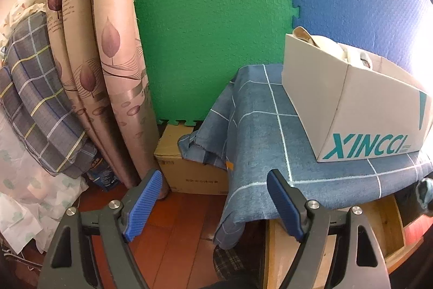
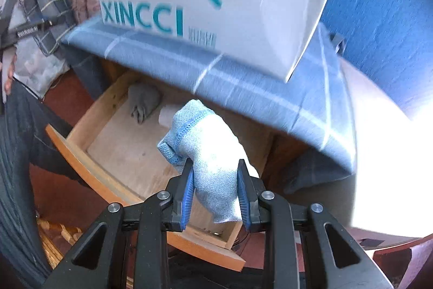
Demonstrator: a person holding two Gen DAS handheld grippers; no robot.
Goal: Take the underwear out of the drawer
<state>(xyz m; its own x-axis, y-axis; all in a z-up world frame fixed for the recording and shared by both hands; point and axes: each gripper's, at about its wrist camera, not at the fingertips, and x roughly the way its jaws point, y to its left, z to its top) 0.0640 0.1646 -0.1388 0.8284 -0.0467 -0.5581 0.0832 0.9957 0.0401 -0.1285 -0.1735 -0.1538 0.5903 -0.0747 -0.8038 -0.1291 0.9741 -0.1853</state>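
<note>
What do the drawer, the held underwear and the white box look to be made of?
Drawer: apparently unfinished plywood inside, pale with visible grain; front edge glossier orange-brown, likely varnished.
Light blue underwear, clamped in the right gripper: soft knit fabric, with a mesh-textured stitched band.
White XINCCI box: seemingly matte printed cardboard, with creased, folded corners.

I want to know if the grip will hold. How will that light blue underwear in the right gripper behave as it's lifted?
Probably floppy: the light blue underwear bunches and droops around the right gripper over the open drawer. Likely light, being thin knit. The ribbed fingers pinch a thick fold, so slipping seems unlikely.
</note>
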